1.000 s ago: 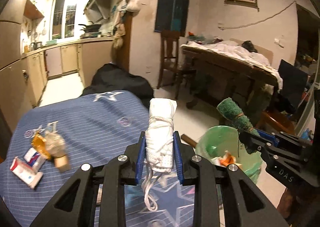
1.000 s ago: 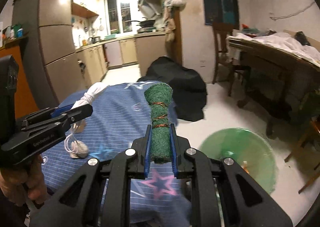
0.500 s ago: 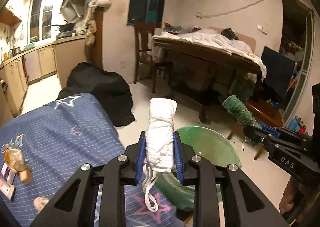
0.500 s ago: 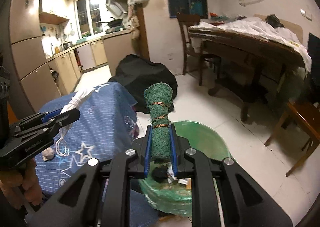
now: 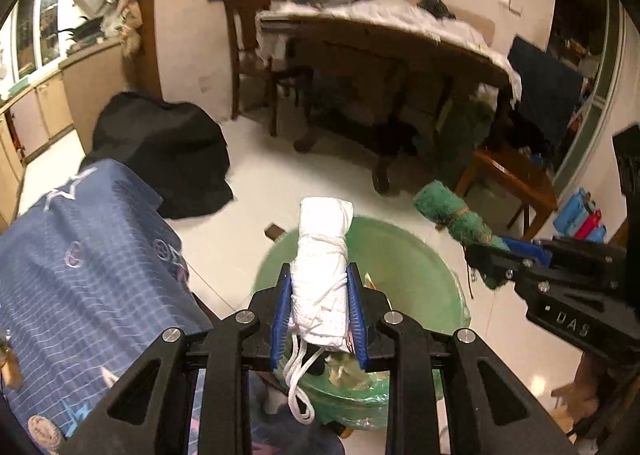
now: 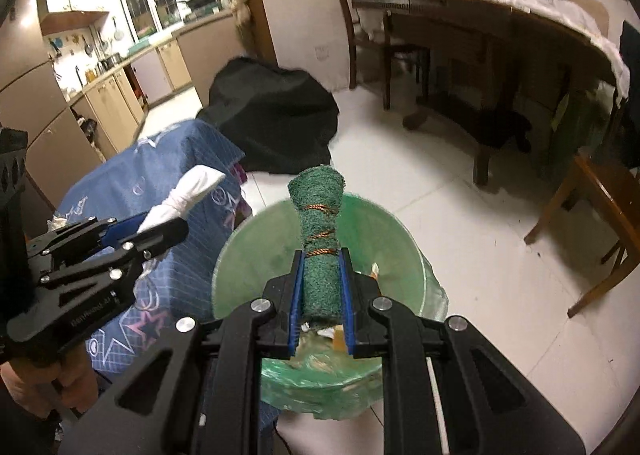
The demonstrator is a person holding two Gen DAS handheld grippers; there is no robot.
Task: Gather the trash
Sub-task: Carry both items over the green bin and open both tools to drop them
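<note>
A green-lined trash bin point(image 5: 404, 267) stands on the pale tiled floor point(image 6: 460, 215), just beside a low table under a blue star-patterned cloth point(image 5: 80, 255). Beyond the cloth lies a black heap of fabric point(image 5: 164, 151), and farther back a long wooden table point(image 6: 500, 19) draped in white has a wooden chair point(image 5: 256, 55) at its end. A second wooden chair point(image 6: 600, 195) stands on the floor to the right of the bin. Kitchen cabinets point(image 6: 120, 91) run along the far left wall under a bright window.

Inside the bin some scraps of paper and orange bits show, but the gripper fingers hide most of them and they are hard to make out. A few small items on the cloth at the left edge of the left wrist view are cut off and blurred.

The left gripper point(image 5: 318, 319) is clamped on a white cloth roll point(image 5: 322, 267) tied with white cord, whose loose loops hang below the fingers; the roll sits above the near rim of the bin. The right gripper point(image 6: 322, 295) is closed around a green cloth roll point(image 6: 318, 239) wound with orange thread, held over the open mouth of the bin. The two rolls are near each other but apart.
</note>
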